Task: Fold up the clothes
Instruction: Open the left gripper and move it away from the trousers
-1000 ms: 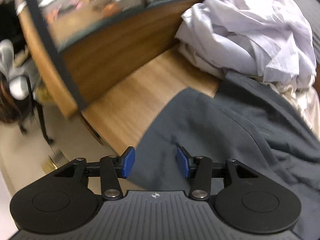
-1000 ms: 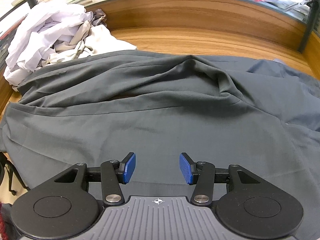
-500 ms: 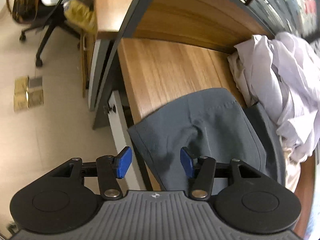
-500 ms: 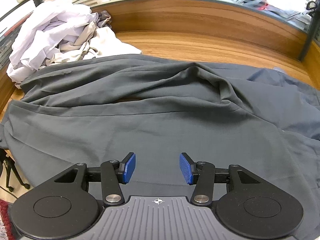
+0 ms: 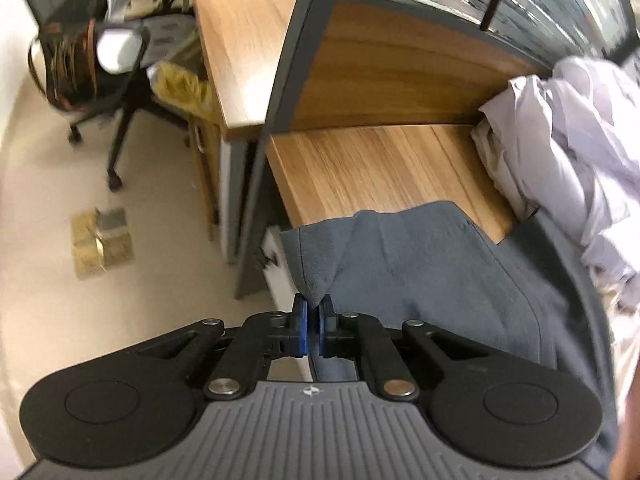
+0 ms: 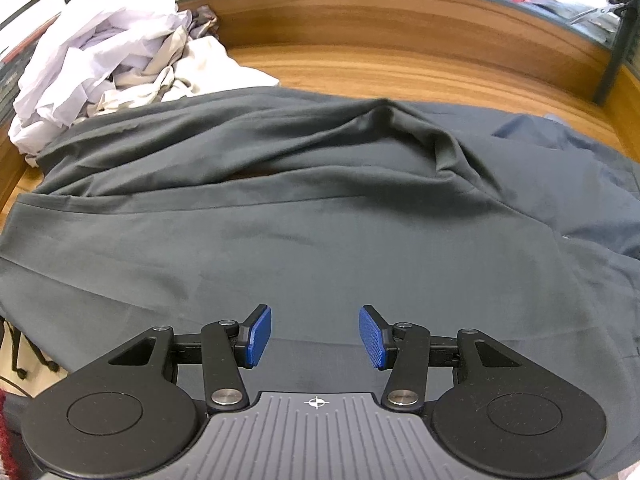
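Observation:
A dark grey garment [image 6: 320, 220] lies spread and wrinkled across the wooden table [image 6: 400, 68]. In the left wrist view its hemmed corner [image 5: 316, 276] hangs over the table's left end. My left gripper [image 5: 313, 308] is shut on the tip of that corner, both blue pads pressing the cloth. My right gripper [image 6: 315, 332] hovers open just above the garment's near edge, with flat cloth below it and nothing between its blue pads [image 6: 259, 334].
A crumpled pile of white and cream clothes [image 6: 100, 60] sits at the table's back left, touching the garment, and shows as the pile [image 5: 580, 160]. A wooden partition [image 6: 400, 16] walls the back. Beyond the table's left end are floor, a desk and an office chair [image 5: 120, 60].
My left gripper swung to the garment's corner at the table's left end and shut on it. The right gripper stayed open and still over the cloth.

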`<state>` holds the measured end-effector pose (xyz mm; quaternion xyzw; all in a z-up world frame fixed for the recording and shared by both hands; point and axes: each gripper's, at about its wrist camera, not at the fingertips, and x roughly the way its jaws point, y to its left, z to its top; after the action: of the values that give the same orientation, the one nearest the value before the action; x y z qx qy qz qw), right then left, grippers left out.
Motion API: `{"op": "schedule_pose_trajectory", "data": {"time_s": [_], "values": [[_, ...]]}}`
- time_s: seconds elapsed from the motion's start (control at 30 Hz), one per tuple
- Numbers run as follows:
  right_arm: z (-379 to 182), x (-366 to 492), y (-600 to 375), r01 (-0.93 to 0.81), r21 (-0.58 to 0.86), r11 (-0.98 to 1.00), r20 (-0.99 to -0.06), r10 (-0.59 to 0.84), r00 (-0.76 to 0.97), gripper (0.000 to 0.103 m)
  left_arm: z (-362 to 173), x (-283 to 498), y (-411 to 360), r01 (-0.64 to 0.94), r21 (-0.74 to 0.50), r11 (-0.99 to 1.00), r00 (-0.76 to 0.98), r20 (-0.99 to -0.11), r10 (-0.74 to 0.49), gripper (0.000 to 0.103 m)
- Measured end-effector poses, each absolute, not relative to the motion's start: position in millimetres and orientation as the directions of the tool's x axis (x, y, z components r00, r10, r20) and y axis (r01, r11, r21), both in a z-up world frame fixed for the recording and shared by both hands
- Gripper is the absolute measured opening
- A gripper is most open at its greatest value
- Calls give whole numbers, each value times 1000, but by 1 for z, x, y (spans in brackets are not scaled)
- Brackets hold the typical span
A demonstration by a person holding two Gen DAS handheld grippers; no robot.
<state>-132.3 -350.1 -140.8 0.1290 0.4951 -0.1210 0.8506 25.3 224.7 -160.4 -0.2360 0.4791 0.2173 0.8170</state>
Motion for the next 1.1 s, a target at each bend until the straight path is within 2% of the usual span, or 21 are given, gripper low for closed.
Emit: {"op": "schedule_pose_trajectory", "data": {"time_s": [0.1,0.2,0.27,0.33,0.47,0.53,0.67,0.83,0.97,1.1], "values": [[-146,-130,-350,320,108,941,-878,-61,475,52,-163,27,225,-564,-111,818,410,-898,161,7],[-148,-125,-349,301,111,947,-880,-46,472,52,-167,26,226,-559,-81,825,387,-906,173,16],[-146,-122,-350,290,108,951,-878,-46,476,52,-158,22,222,-539,-61,840,428,-879,210,25],[-143,-119,-352,287,104,952,-873,-51,485,52,-144,22,214,-504,-38,863,486,-838,247,42],[-138,-109,-360,291,95,952,-863,-68,501,52,-114,33,193,-434,2,901,589,-756,285,54],[-136,-104,-367,300,87,950,-858,-82,508,52,-102,44,182,-407,-19,913,631,-729,266,61],[-132,-101,-389,361,88,928,-849,-119,514,52,-87,67,147,-335,-90,938,687,-705,177,63],[-129,-117,-428,480,112,870,-849,-167,501,53,-91,97,81,-141,-159,977,691,-723,-18,65],[-133,-147,-464,570,110,814,-856,-214,471,53,-107,107,16,7,-177,984,643,-753,-140,66],[-135,-180,-494,635,99,766,-860,-255,442,53,-122,105,-45,97,-173,980,603,-773,-196,67]]}}
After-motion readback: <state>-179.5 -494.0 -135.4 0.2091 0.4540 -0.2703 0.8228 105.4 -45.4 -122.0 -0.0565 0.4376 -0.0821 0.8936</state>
